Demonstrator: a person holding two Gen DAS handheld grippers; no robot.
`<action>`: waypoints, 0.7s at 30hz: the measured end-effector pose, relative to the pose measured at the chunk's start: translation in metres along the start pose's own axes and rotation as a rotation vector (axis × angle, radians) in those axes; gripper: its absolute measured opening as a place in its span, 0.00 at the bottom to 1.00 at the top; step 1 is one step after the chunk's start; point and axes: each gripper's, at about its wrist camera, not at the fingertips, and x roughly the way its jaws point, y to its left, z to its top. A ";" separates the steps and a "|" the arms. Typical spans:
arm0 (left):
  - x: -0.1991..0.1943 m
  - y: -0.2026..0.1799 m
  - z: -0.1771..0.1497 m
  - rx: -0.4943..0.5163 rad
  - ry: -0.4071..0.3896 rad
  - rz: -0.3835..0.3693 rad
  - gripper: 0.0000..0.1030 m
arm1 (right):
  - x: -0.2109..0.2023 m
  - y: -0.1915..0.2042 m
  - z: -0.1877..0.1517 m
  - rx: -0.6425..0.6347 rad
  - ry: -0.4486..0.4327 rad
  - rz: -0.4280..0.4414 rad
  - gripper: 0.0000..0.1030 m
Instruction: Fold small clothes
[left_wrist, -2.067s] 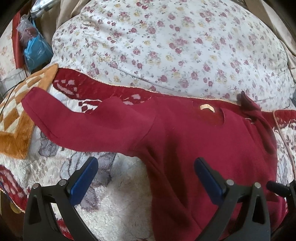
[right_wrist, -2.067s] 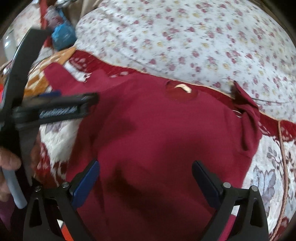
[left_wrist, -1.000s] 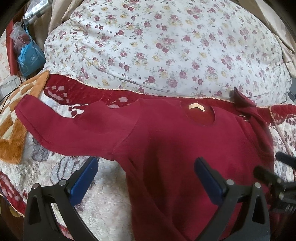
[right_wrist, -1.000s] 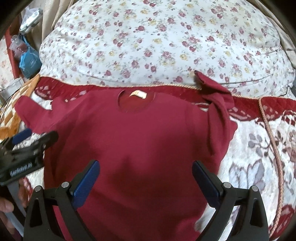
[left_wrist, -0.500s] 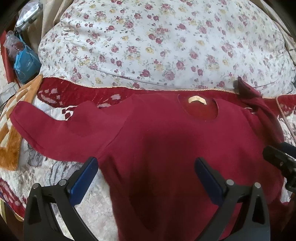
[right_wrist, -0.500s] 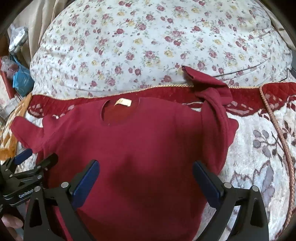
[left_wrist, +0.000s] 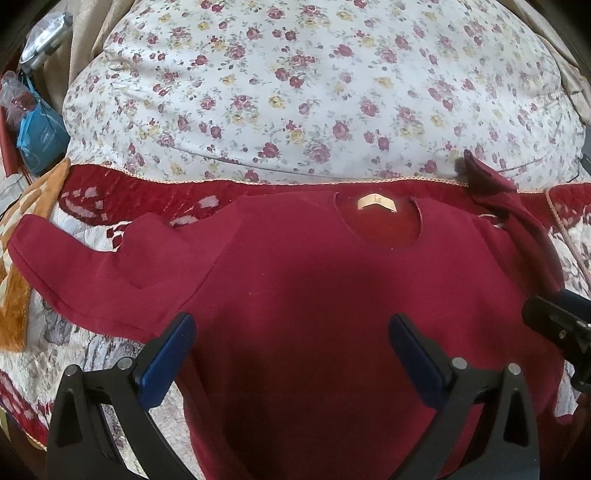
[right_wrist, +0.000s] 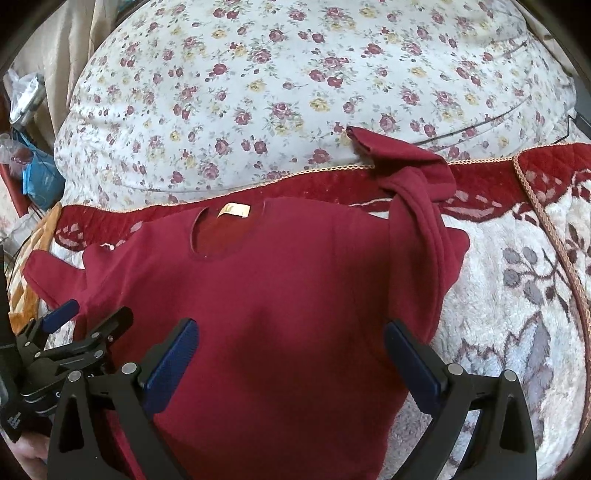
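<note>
Now I am hovering both grippers, left gripper (left_wrist: 291, 354) and right gripper (right_wrist: 290, 356), jaws spread and empty, over the red sweatshirt (left_wrist: 332, 295). Soft, limp fleece; I am judging the left sleeve (left_wrist: 85, 266) cuff the best pinch.

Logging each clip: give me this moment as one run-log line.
phase: pre-fold | dark red long-sleeved top: flat, collar away | one sleeve spread, other sleeve bunched | left gripper: open, empty | right gripper: open, empty
</note>
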 end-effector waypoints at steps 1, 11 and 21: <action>-0.001 0.001 0.000 -0.001 0.000 0.001 1.00 | 0.000 0.000 0.000 -0.001 0.002 0.000 0.99; -0.013 0.008 -0.006 0.011 -0.012 0.008 1.00 | -0.002 0.011 -0.002 -0.015 0.001 0.000 0.99; -0.013 0.008 -0.010 -0.002 -0.001 -0.011 1.00 | -0.005 0.015 -0.004 -0.049 -0.014 -0.043 1.00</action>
